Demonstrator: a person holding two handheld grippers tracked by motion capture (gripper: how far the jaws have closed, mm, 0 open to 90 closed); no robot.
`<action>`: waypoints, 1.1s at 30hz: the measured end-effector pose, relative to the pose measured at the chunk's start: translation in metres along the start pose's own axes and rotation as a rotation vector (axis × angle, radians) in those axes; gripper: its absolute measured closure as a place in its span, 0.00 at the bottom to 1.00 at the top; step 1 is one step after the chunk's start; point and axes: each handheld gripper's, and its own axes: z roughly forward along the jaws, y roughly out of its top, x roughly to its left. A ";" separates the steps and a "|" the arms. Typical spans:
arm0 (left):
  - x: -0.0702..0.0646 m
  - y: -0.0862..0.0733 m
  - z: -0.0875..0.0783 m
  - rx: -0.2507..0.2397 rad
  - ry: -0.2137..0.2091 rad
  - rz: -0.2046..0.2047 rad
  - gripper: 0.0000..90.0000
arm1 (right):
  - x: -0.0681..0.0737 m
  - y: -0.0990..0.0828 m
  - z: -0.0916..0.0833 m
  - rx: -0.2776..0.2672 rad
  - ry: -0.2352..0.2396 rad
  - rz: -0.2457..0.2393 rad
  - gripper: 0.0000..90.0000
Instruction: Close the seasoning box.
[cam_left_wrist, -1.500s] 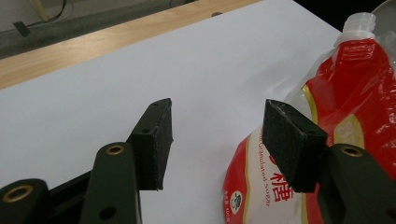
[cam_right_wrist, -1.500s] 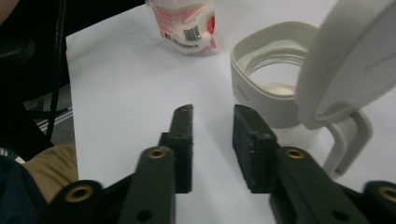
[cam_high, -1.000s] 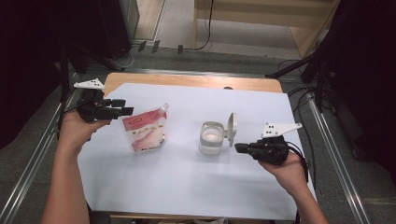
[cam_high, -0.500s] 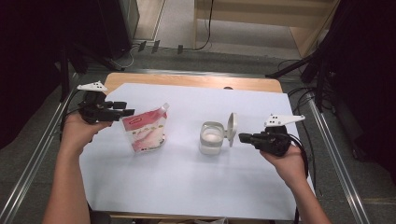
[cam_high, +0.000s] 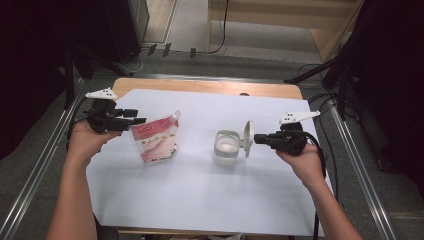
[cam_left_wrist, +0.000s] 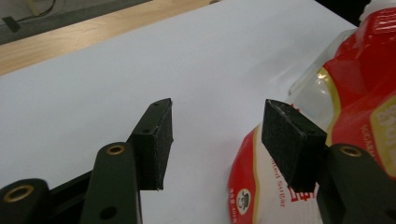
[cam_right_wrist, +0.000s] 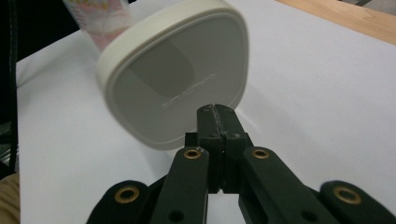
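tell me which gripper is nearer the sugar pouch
Left. The left gripper sits at the top left edge of the sugar pouch, jaws open. The right gripper is across the table, by the open lid of the jar.

1. Looks like a lab or test setup, not a home.
2. Wooden table (cam_high: 210, 88) under a plain white sheet (cam_high: 210, 190), lab-style.
3. Metal rails (cam_high: 360, 170) run down both sides of it, w/ dark stands (cam_high: 345, 75) around.
4. Cables (cam_high: 222, 30) trail over the grey floor behind.
5. Dark equipment (cam_high: 125, 25) at back left, wooden furniture (cam_high: 280, 20) at back right.
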 end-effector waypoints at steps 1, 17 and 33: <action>0.001 0.000 0.000 -0.001 -0.004 -0.001 0.49 | -0.001 0.001 0.001 0.000 -0.004 0.005 1.00; 0.001 -0.001 0.002 0.014 -0.011 -0.002 0.50 | -0.002 0.006 0.006 -0.017 -0.010 0.016 1.00; 0.001 0.000 0.004 0.025 -0.009 -0.008 0.49 | 0.017 0.011 0.019 -0.007 0.004 -0.035 0.98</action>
